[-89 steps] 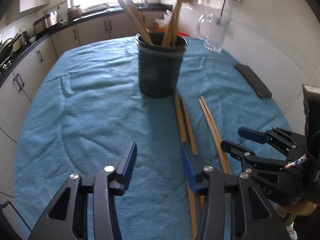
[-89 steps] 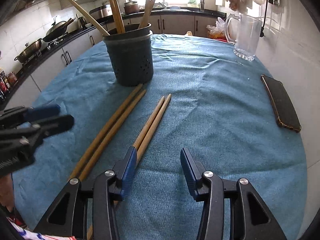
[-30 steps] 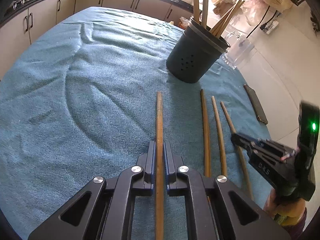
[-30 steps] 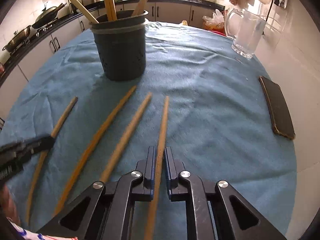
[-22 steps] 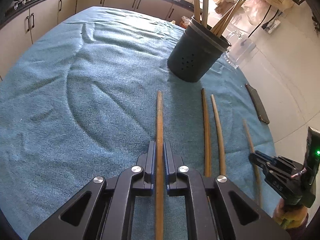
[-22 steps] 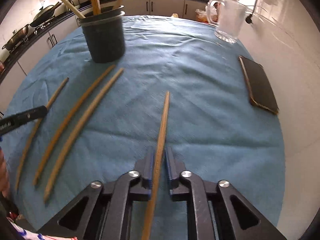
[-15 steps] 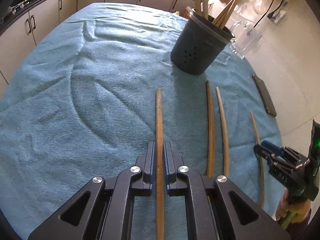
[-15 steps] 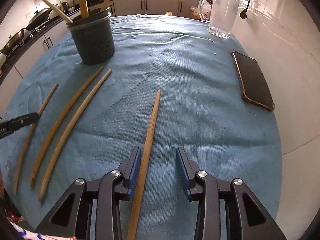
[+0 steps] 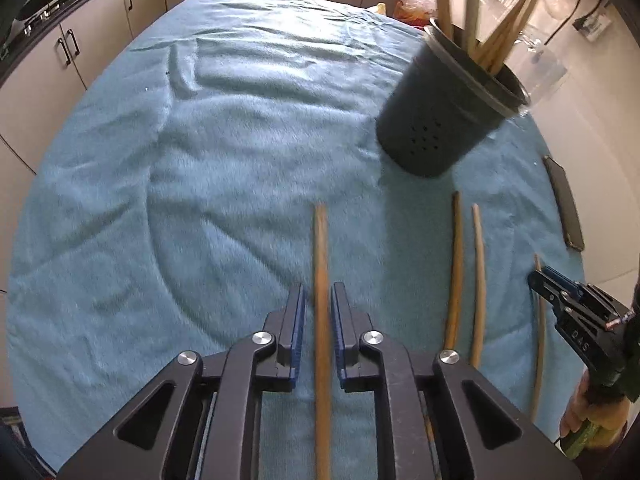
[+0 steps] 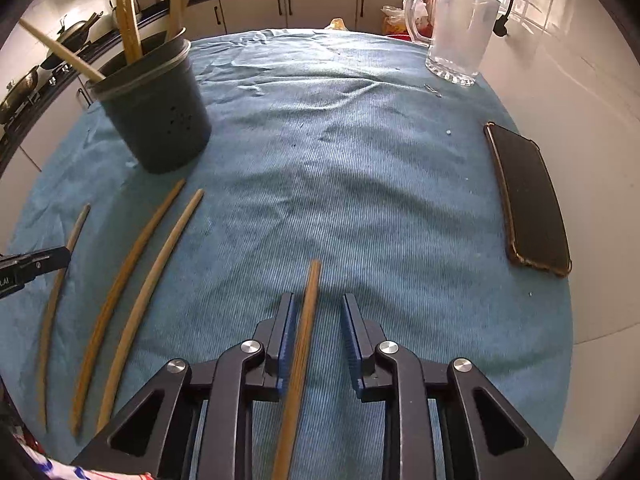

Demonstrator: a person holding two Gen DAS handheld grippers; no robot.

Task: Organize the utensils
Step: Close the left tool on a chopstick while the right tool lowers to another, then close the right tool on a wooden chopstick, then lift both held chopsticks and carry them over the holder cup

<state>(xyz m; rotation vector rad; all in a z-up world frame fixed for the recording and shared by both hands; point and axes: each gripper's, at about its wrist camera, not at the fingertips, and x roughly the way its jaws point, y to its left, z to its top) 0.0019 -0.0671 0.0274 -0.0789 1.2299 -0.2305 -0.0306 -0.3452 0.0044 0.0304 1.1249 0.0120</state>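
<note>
A dark utensil holder (image 9: pixel 444 116) with several wooden sticks in it stands on the blue cloth; it also shows in the right wrist view (image 10: pixel 154 114). My left gripper (image 9: pixel 318 304) is slightly open around a wooden chopstick (image 9: pixel 321 280) lying on the cloth, with small gaps on both sides. My right gripper (image 10: pixel 319 316) is open; another chopstick (image 10: pixel 302 340) lies between its fingers, close to the left one. Two more chopsticks (image 10: pixel 136 280) lie side by side between the two grippers.
A black phone (image 10: pixel 528 200) lies at the cloth's right edge. A glass mug (image 10: pixel 460 32) stands at the far right. The right gripper shows at the right edge of the left wrist view (image 9: pixel 576 328). Kitchen cabinets run behind the table.
Both grippers were shut on their chopsticks a second ago. The right opened half a second ago and its chopstick lies on the cloth. The left jaws have now parted slightly.
</note>
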